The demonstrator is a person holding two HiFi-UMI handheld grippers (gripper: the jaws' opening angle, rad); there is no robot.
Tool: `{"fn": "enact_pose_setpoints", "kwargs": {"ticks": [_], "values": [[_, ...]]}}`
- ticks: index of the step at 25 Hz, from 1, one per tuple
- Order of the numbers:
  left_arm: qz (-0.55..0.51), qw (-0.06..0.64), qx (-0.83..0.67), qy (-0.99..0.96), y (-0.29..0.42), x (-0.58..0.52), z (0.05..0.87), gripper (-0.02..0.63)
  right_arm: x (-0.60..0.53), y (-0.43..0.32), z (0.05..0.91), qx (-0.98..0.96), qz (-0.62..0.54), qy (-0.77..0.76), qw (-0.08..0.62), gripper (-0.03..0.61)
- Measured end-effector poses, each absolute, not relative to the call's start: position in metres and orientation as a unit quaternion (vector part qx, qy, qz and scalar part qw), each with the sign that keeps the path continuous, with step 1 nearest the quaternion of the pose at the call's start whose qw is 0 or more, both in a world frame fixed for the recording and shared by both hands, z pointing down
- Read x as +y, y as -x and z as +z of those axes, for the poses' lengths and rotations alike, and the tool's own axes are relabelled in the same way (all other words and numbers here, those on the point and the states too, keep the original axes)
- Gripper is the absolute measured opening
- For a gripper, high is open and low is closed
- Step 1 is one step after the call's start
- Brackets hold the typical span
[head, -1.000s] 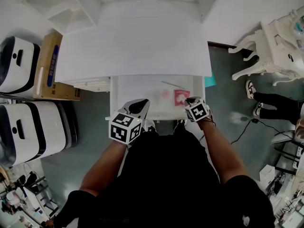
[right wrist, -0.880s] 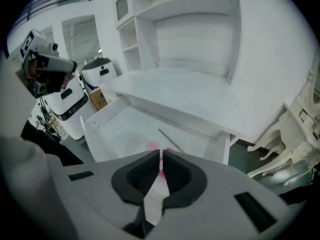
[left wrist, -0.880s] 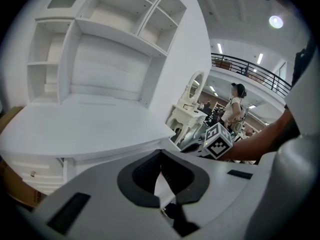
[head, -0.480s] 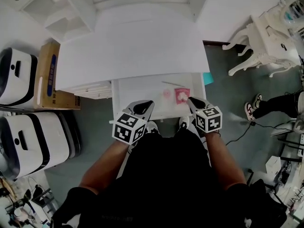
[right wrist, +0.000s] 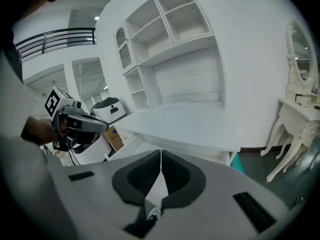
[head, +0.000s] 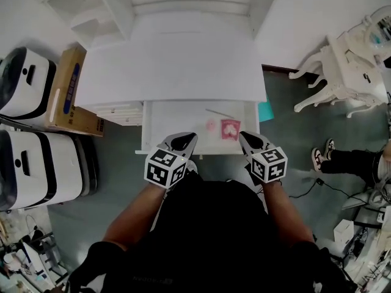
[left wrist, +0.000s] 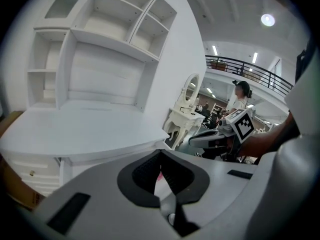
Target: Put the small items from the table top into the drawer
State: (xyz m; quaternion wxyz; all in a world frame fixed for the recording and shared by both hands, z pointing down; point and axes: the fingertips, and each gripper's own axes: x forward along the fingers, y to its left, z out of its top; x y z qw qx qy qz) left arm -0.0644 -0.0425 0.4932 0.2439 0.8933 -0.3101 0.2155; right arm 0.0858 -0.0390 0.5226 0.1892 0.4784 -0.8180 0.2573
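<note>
Left gripper (head: 182, 140), right gripper (head: 248, 139): both clenched, empty, lower centre, at front of open white drawer (head: 153, 130). Pink square packet (head: 230, 129), pink round piece (head: 211, 124), thin stick (head: 220, 111) inside. Risk: uneven shove skews drawer, jolts contents.

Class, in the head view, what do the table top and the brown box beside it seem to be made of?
Table top: likely painted wood or laminate, smooth matte white, no grain visible. Brown box: cardboard, dull tan faces, sharp folded edges, blue printed label.
</note>
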Motion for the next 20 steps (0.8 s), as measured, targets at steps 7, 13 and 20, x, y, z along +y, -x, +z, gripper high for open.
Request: {"fn": "enact_pose_setpoints", "kwargs": {"ticks": [7,13,20], "values": [[0.198,0.250,-0.345,-0.883,0.029,-0.012,0.486,0.009,-0.009,-0.110,0.507,-0.843,0.245,-0.445,0.178,0.031],[0.182,0.249,-0.370,-0.876,-0.004,0.026,0.477,0.009,0.027,-0.140,0.499,-0.855,0.239,-0.426,0.173,0.029],[0.174,0.249,-0.390,-0.869,-0.033,0.075,0.473,0.009,0.065,-0.176,0.493,-0.861,0.241,-0.422,0.153,0.028]]}}
